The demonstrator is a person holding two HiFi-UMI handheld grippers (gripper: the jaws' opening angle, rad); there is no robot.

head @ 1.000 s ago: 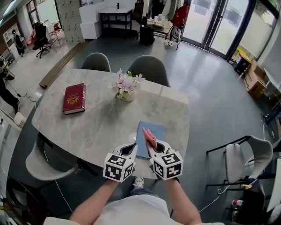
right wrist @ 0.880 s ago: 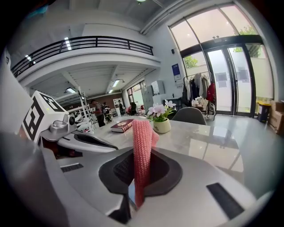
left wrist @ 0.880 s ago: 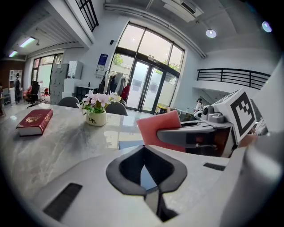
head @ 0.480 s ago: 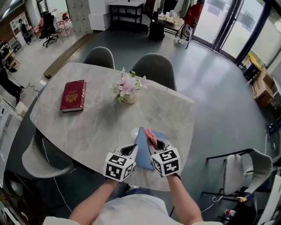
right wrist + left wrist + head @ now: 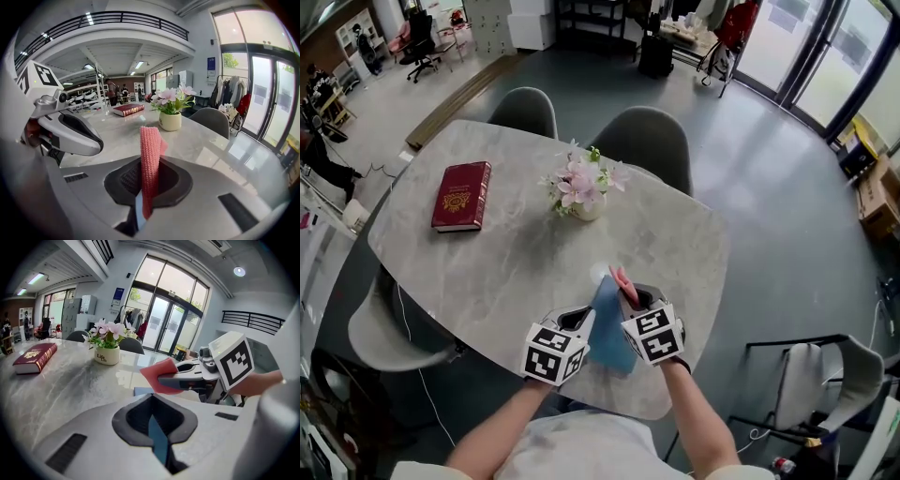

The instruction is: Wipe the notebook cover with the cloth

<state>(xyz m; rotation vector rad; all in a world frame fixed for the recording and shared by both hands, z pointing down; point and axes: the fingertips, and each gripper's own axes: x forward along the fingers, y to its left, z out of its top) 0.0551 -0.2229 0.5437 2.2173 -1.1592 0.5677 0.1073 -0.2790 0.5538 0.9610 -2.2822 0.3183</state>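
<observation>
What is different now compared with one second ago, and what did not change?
The blue notebook, flat on the table a second ago, now appears tipped up on its edge between the grippers. The left gripper, earlier at its left edge, is shut on it. Unchanged: the right gripper holds the pink cloth; the red book and flower pot keep their places.

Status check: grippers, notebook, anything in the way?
Left gripper shut on notebook edge. Right gripper shut on cloth, by the cover; contact unclear. Flowerpot and red book well off, nothing blocking.
</observation>
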